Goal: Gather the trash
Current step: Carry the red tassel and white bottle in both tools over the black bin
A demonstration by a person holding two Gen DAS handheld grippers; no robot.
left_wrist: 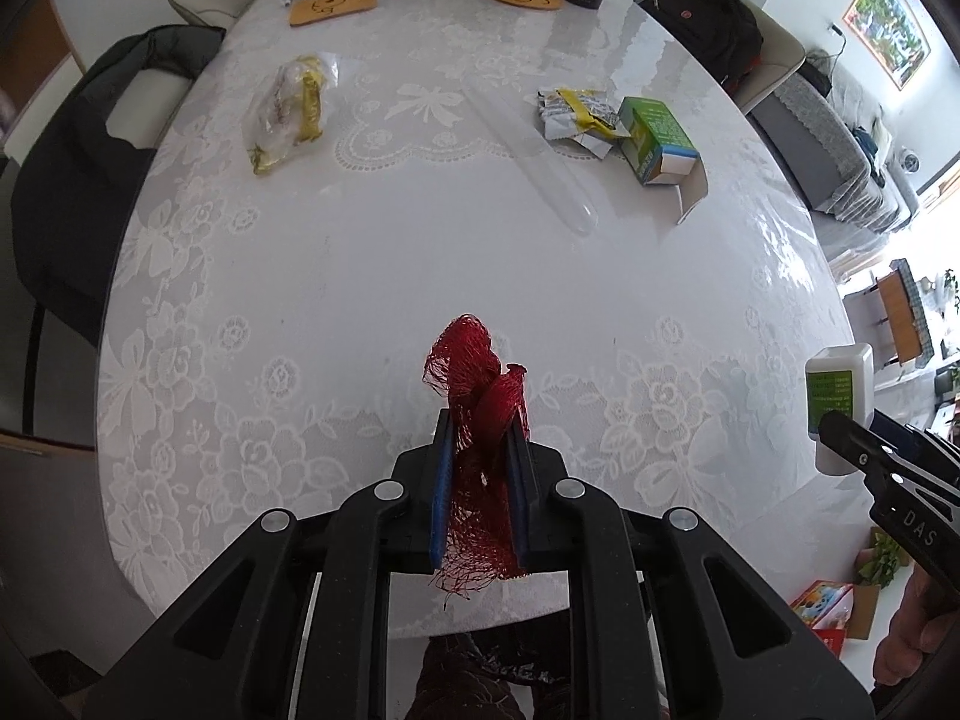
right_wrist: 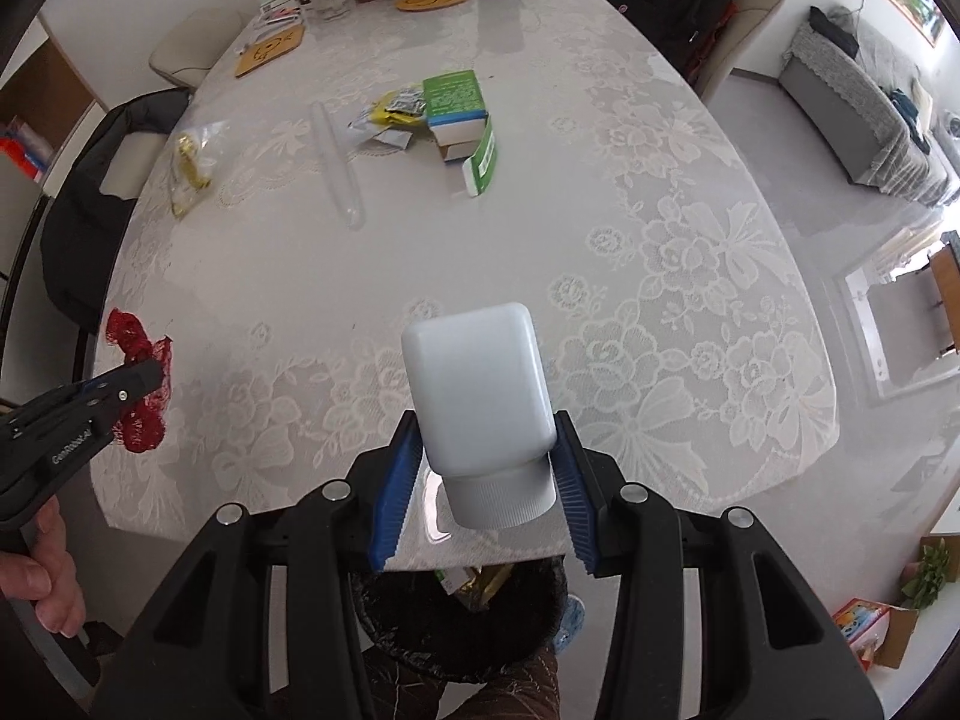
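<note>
Left wrist view puts my left gripper (left_wrist: 480,420) just above the near edge of the white lace-patterned bench (left_wrist: 336,276), its blue pads clamped on a crumpled red mesh net bag (left_wrist: 477,384) that sticks up past the fingertips and hangs out behind them. My right gripper (right_wrist: 486,438) holds a white plastic bottle with a ribbed cap (right_wrist: 480,402) between its pads, cap toward me, also over the near bench edge. Below that edge I see a dark-lined trash bin (right_wrist: 462,630) with a wrapper already inside. Taking the bin as my landmark, the bench directly beyond it is bare lace. Farther beyond lie a clear plastic tube (right_wrist: 336,171), a green and white carton (right_wrist: 459,114) beside crumpled foil wrappers (right_wrist: 390,114), and a clear bag with yellow print (right_wrist: 189,165) to the far left.
</note>
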